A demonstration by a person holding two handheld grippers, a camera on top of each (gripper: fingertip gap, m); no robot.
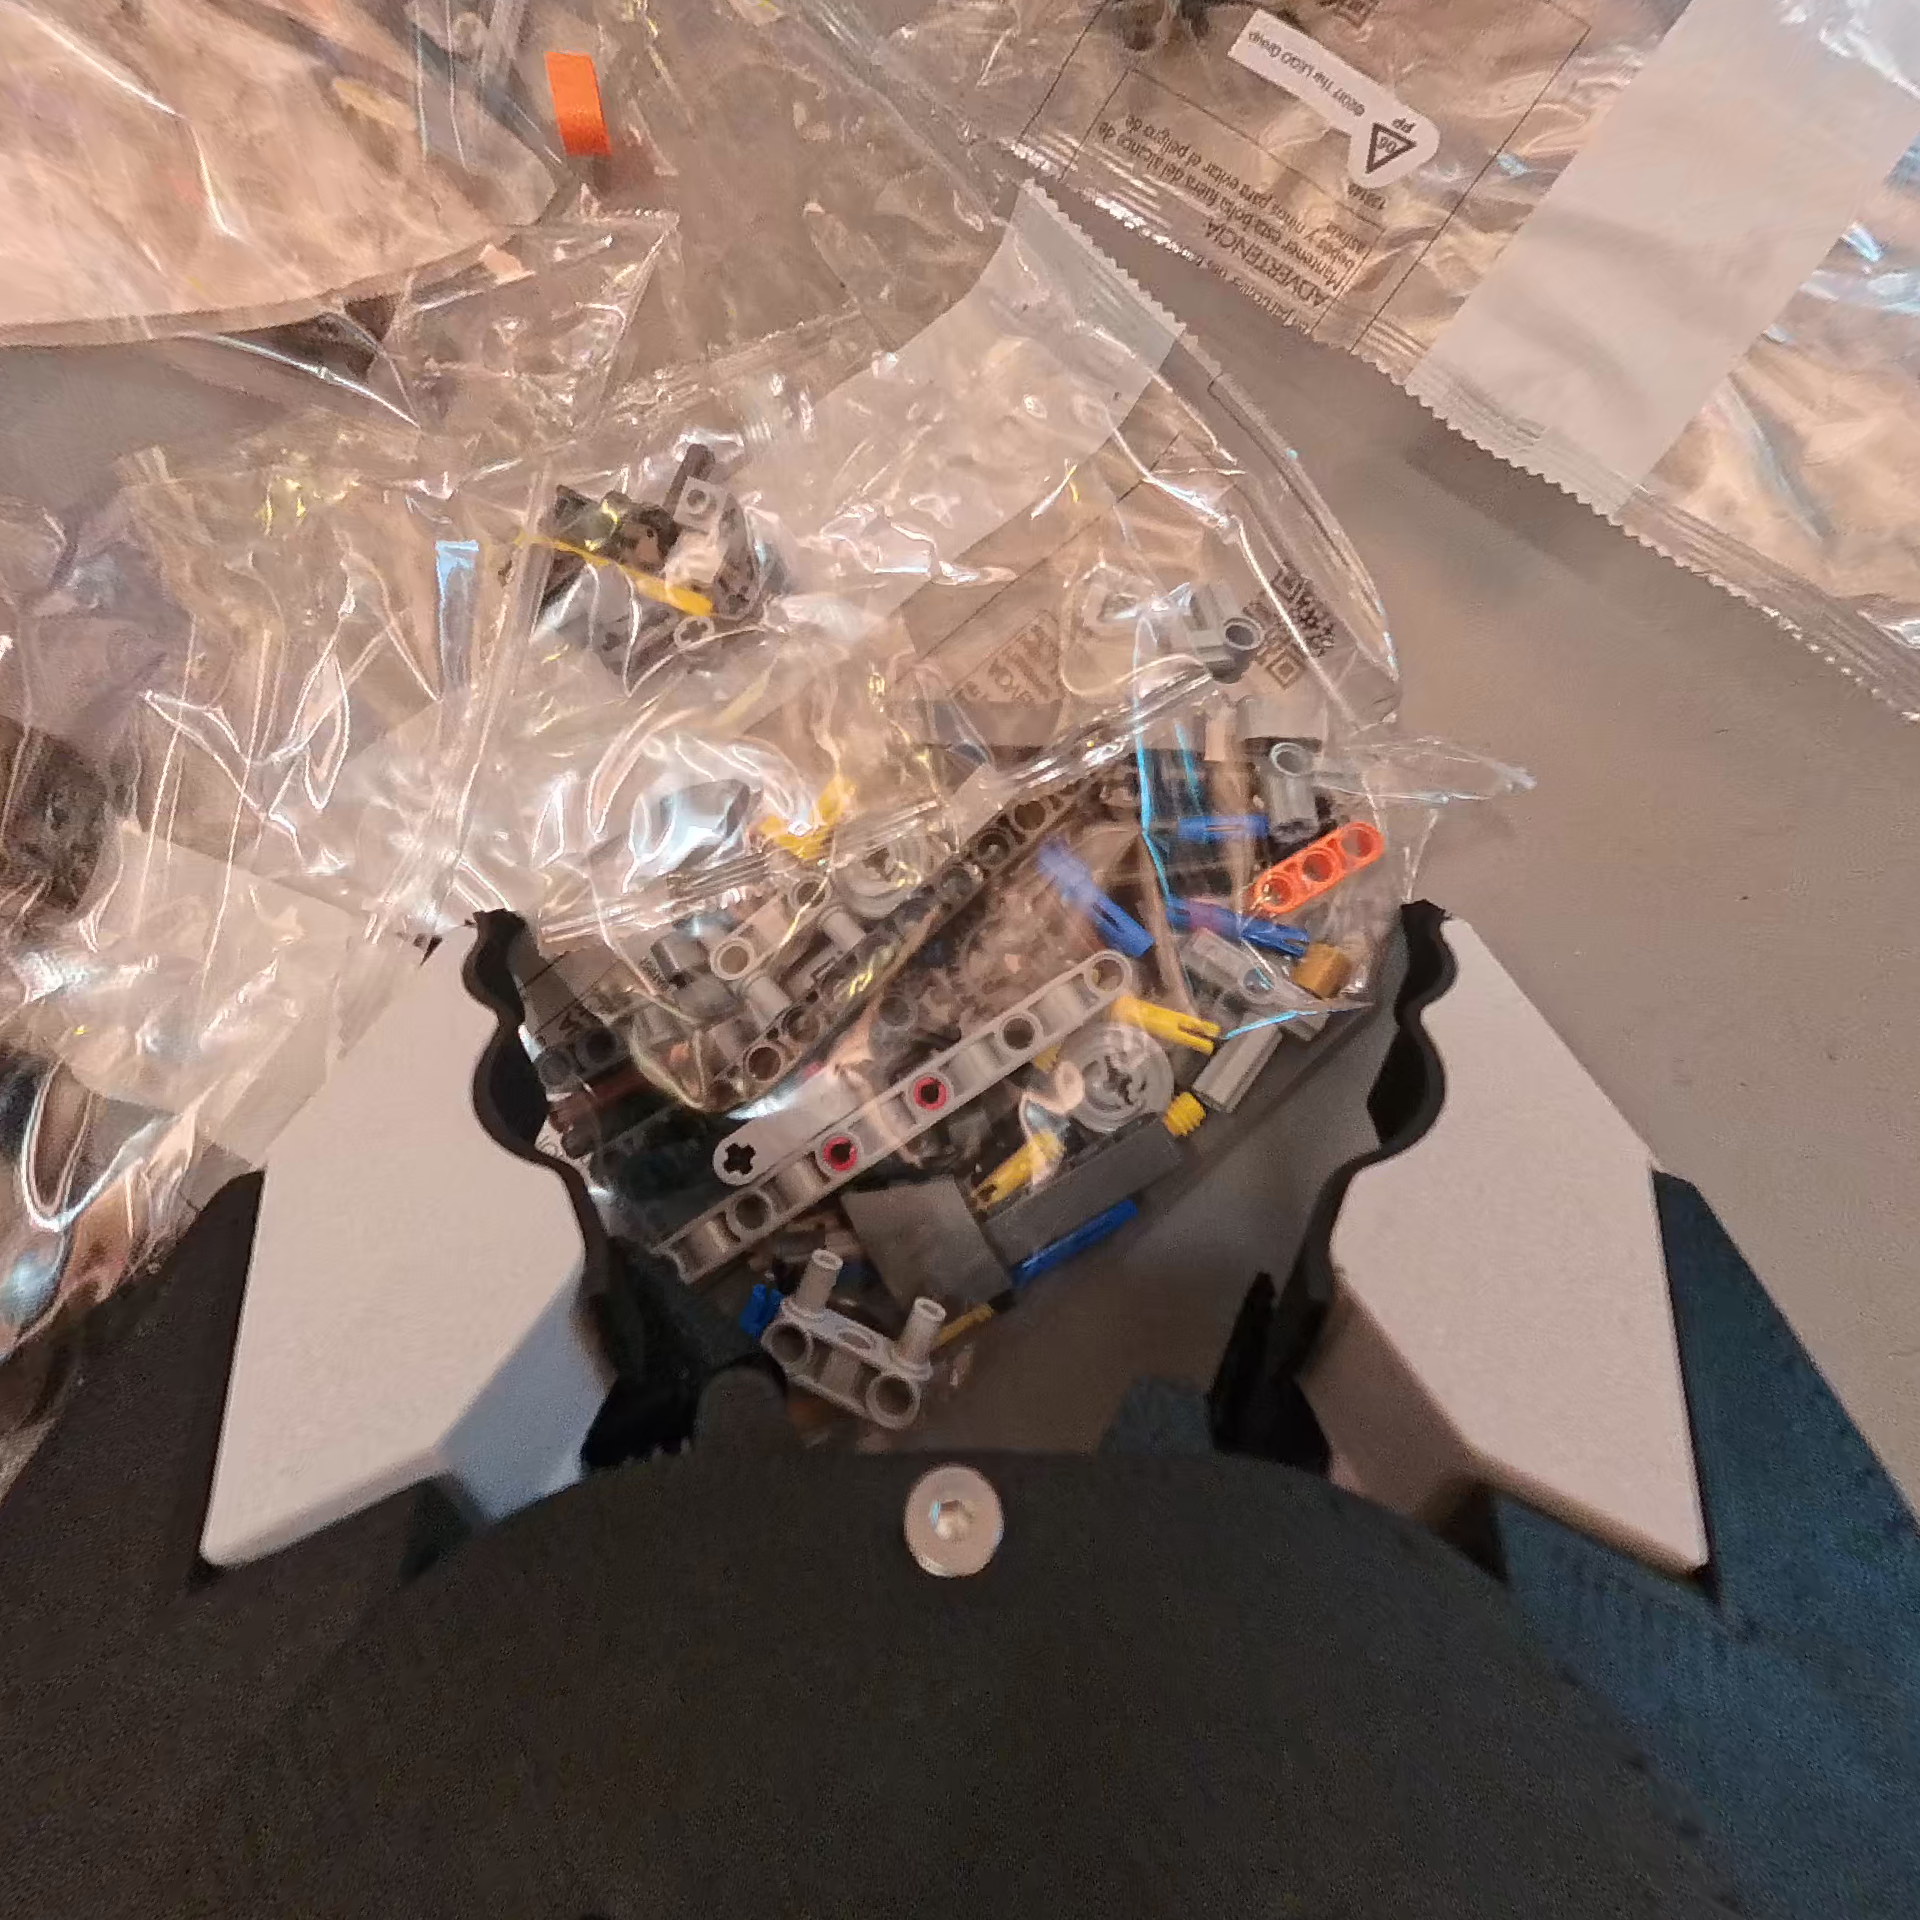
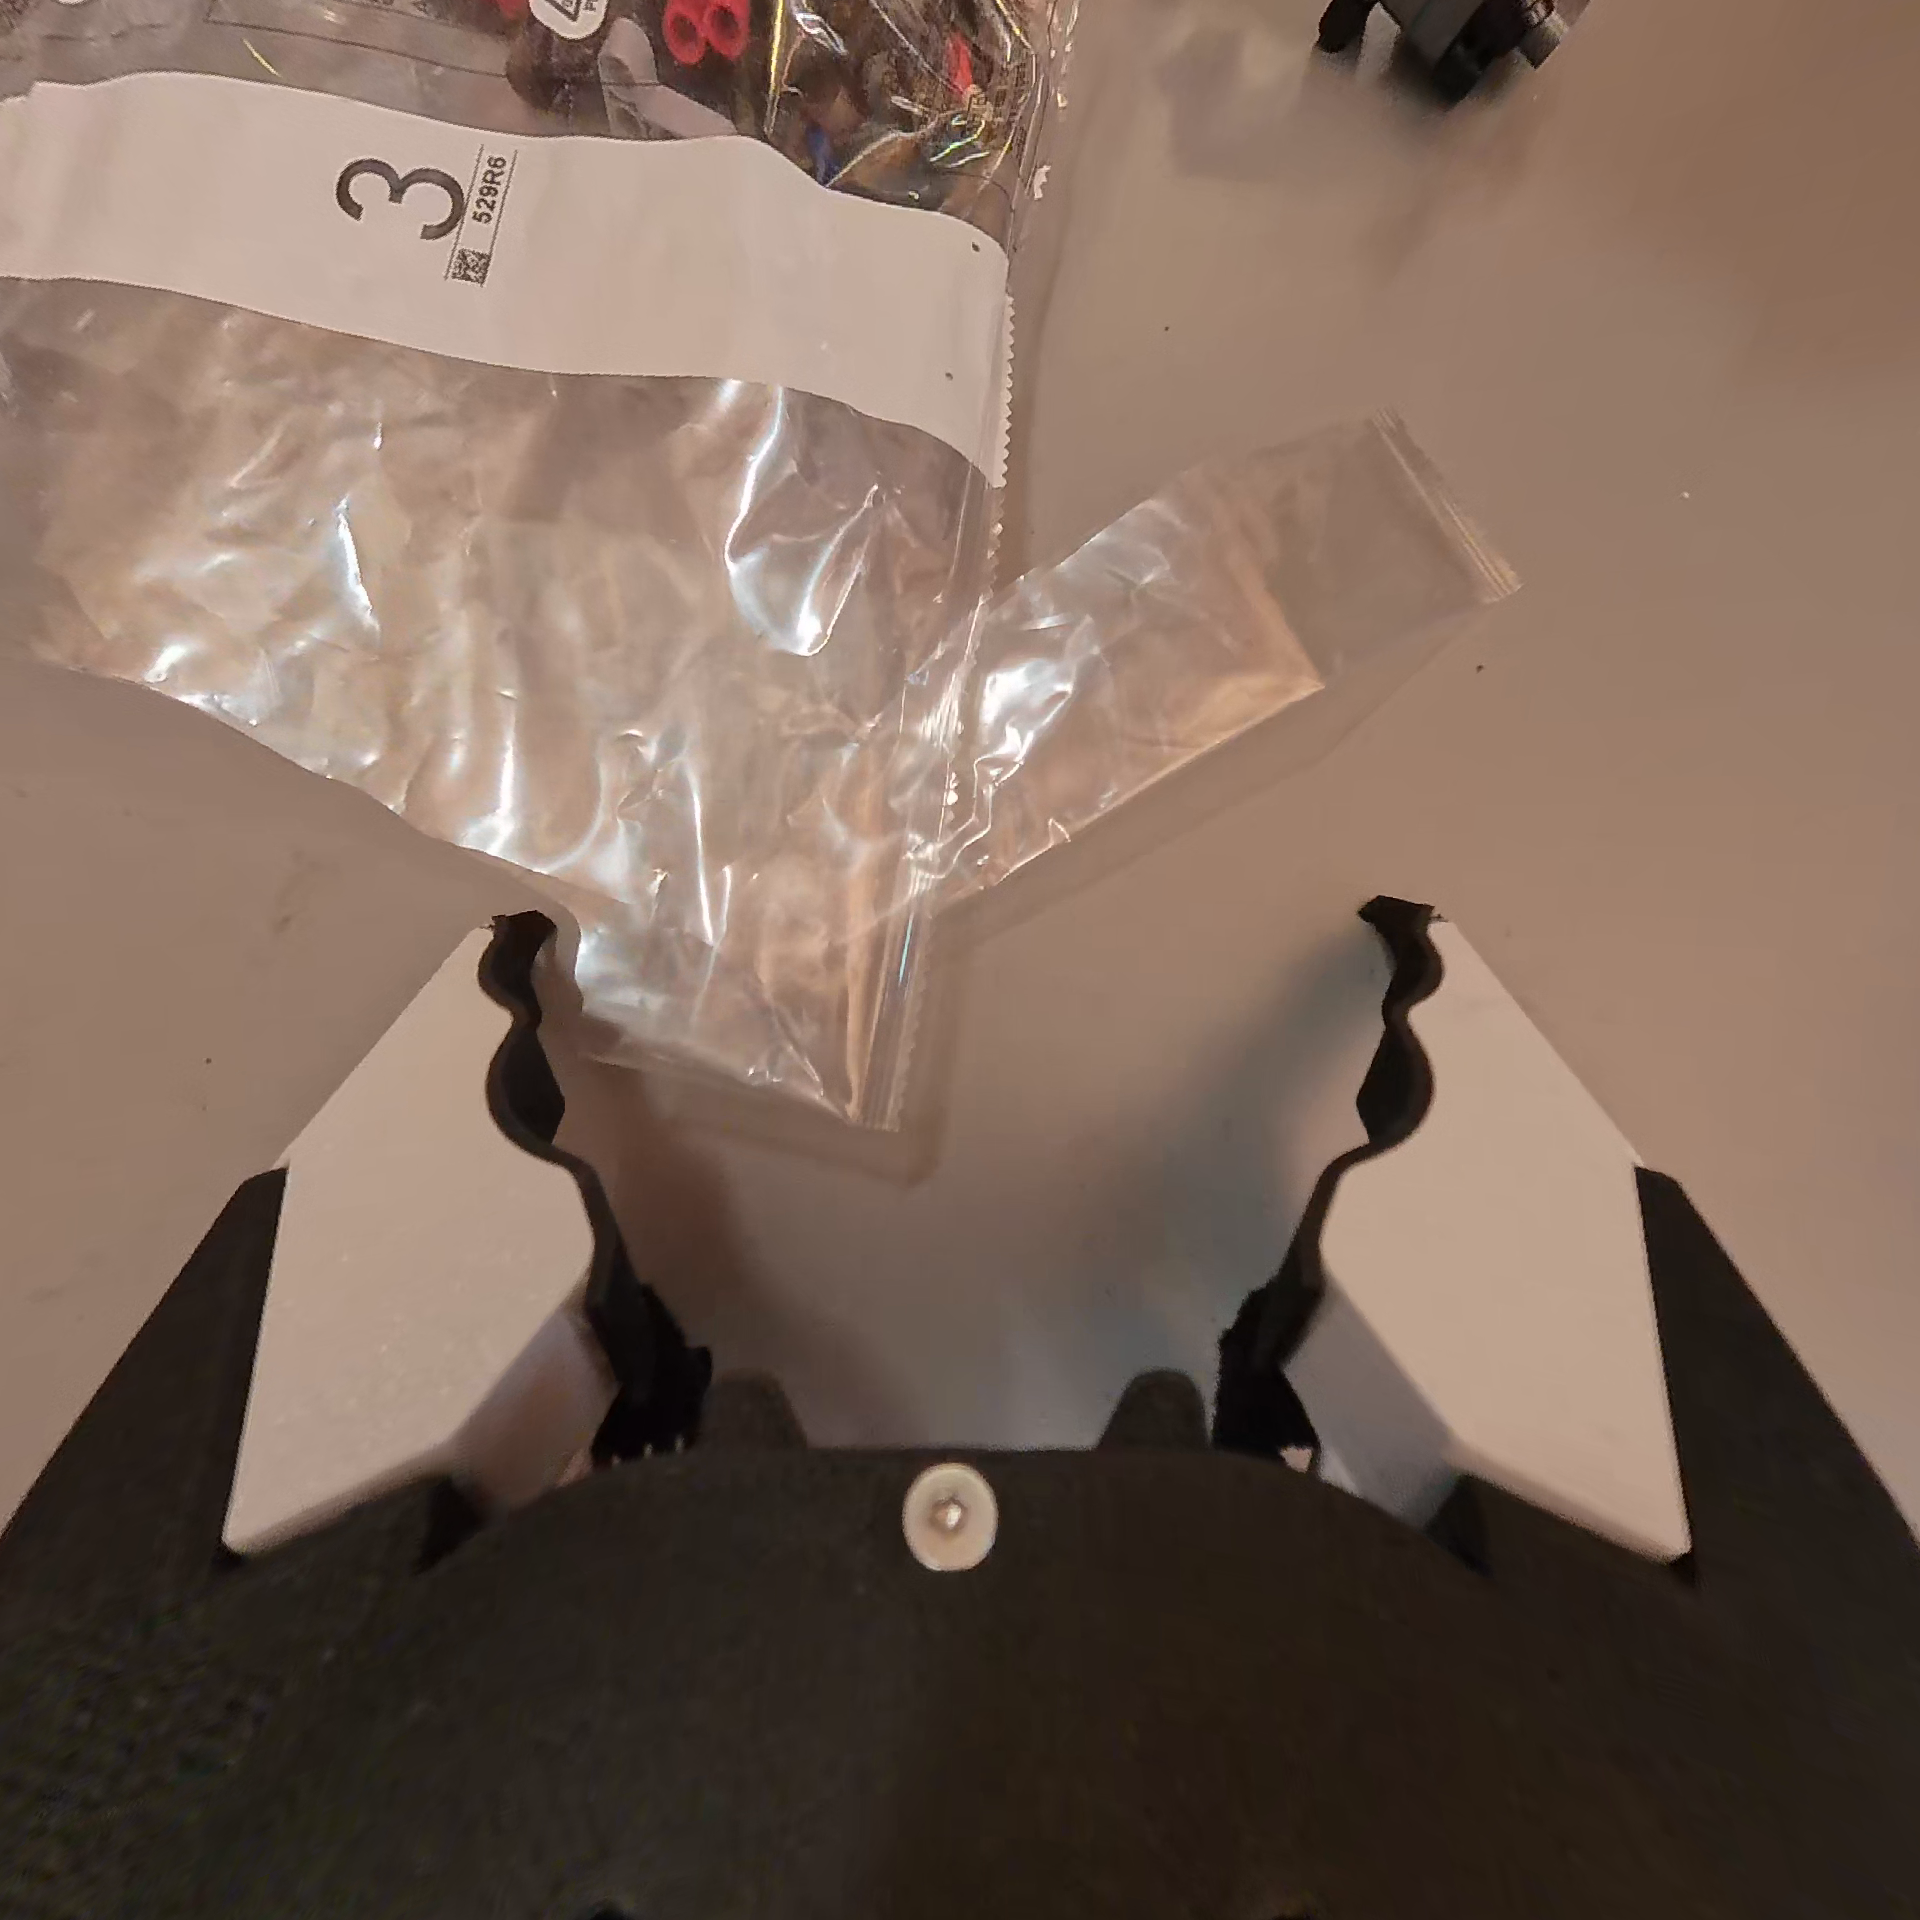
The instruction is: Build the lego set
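Observation:
In the left wrist view a clear plastic bag [image 1: 935,790] full of small grey, blue, yellow and orange lego parts lies on the grey table. My left gripper [image 1: 956,920] is open, its jaws wide apart on either side of the bag's near end, which holds a long light-grey beam [image 1: 935,1070]. In the right wrist view my right gripper [image 2: 961,920] is open and empty over the table. A clear bag with a white numbered strip [image 2: 499,270] lies ahead to the left, its loose corner [image 2: 748,997] reaching between the fingertips.
More clear bags lie around in the left wrist view, one with an orange piece [image 1: 577,104] at the back and one with a white strip [image 1: 1662,260] at the right. A small empty zip bag [image 2: 1226,644] and a dark built piece [image 2: 1455,42] lie on the table.

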